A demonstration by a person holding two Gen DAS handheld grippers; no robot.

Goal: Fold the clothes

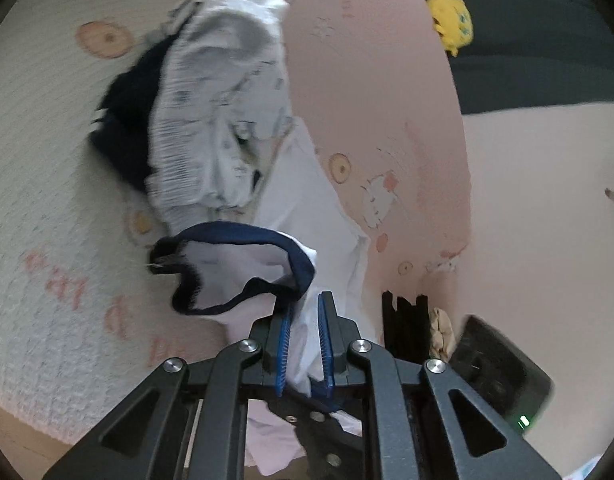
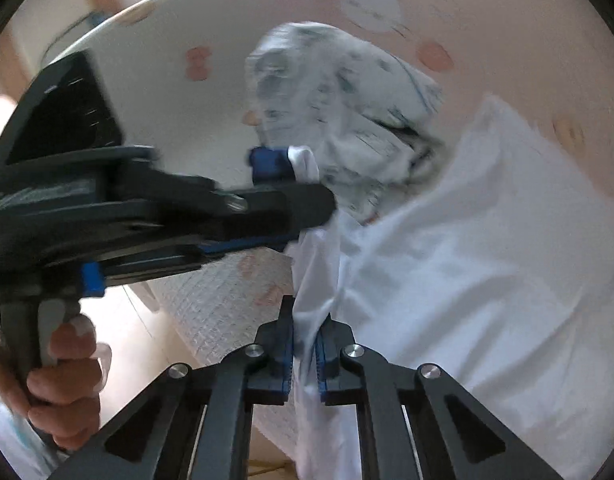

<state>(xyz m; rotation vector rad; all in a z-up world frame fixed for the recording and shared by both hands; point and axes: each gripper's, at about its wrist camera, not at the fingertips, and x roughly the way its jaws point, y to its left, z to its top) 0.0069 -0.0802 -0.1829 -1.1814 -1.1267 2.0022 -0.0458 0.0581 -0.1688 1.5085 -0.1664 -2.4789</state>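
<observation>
Both the left hand-held gripper (image 1: 307,308) and the right hand-held gripper (image 2: 305,330) pinch a white shirt (image 2: 447,248) with a navy collar, draped over a pink patterned bed (image 1: 367,60) beside crumpled printed clothes (image 1: 223,120).

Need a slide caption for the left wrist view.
Left gripper shut on white navy-trimmed cotton shirt beside crumpled patterned garment.

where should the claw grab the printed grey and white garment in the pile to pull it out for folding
Take the printed garment by its gathered, ribbed band along the left edge, coming from the left over the bedspread. That edge is thick, lies exposed, and sits clear of the white shirt that both claws already pinch.
</observation>
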